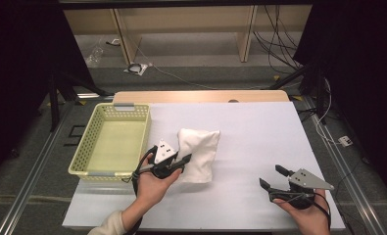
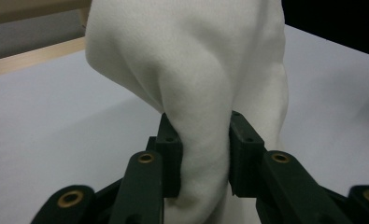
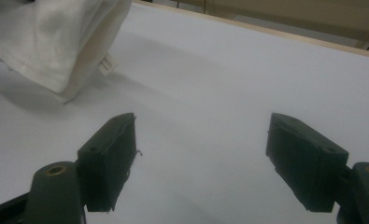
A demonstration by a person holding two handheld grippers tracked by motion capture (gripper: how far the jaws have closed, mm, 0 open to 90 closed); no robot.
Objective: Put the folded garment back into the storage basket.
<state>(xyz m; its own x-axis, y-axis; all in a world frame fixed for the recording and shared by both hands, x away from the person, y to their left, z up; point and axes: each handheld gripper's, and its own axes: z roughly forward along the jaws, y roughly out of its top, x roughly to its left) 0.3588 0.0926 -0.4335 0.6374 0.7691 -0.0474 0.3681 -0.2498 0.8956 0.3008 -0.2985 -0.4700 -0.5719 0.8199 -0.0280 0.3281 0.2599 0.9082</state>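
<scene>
1. White folded cloth [image 1: 197, 152], soft and pillow-like, lies on the table just beyond the left gripper [image 1: 177, 163], whose black fingers [image 2: 169, 144] are clamped on a fold of it; in the left gripper view the fabric bulges up between the two pads and rises above them.
2. Pale yellow-green perforated plastic basket [image 1: 81, 157] stands just beside the left gripper, on the side away from the cloth; nothing lies between that gripper's fingers and the basket.
3. The right gripper [image 1: 273, 178] rests in the person's right hand [image 1: 307, 215], well apart from the cloth, its fingers [image 3: 108, 154] spread wide with only bare table between them.
4. In the right gripper view the cloth's hemmed corner, with a small sewn-in label, shows far ahead of the left-hand finger, not touching either pad.
5. The surface is a white sheet [image 1: 259, 137] laid over a light wooden tabletop [image 1: 201, 96] whose far edge shows beyond it.
6. Beyond the table stand pale wooden furniture legs on a grey floor [image 1: 191, 54] with loose cables, and dark curtains close both sides.
7. The left hand [image 1: 152, 188] comes up under its gripper, with a cream sleeve at the wrist.
</scene>
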